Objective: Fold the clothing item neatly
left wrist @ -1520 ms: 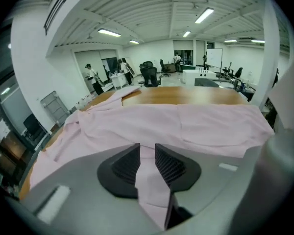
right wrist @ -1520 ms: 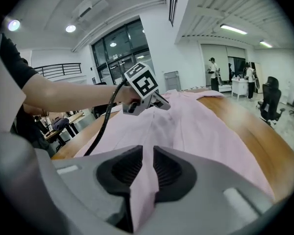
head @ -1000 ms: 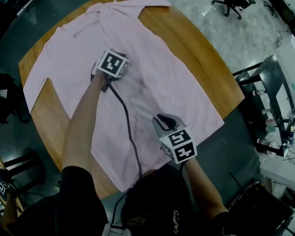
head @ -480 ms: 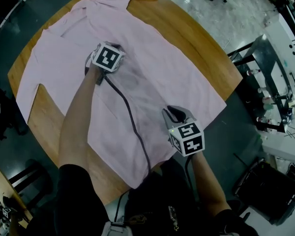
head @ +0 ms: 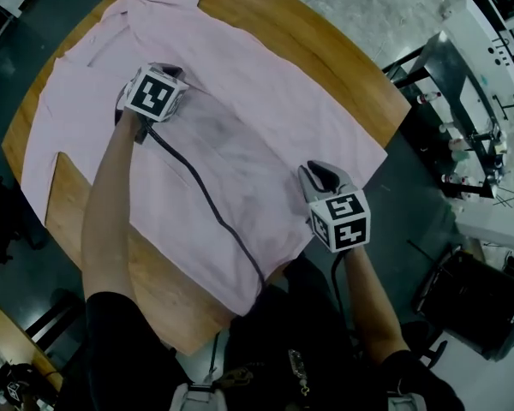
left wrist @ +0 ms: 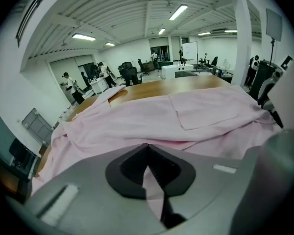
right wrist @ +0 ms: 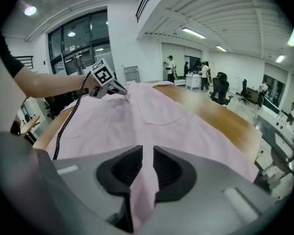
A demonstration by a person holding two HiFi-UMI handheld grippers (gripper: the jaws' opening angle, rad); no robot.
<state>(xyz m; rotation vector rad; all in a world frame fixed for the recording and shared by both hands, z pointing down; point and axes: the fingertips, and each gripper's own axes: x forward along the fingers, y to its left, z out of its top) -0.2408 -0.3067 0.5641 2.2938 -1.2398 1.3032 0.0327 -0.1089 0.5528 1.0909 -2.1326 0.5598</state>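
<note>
Pale pink shirt [head: 265, 101]: thin woven cloth, matt, softly creased. The tabletop [head: 343, 75] under it is warm wood, smooth with a low sheen. Left tongs [left wrist: 148, 155] and right tongs [right wrist: 146, 163] have matt grey plastic shells, and the dark ribbed pads [right wrist: 127, 166] are probably rubber. Cable [head: 207, 197]: a dark matt sheath. Floor [head: 385, 11]: pale, polished, stone-like.

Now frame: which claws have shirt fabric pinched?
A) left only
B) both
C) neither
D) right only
B: the left claw is shut on a fold of the pink shirt, and the right claw also has pink fabric clamped between its pads, as each gripper view shows.
</note>
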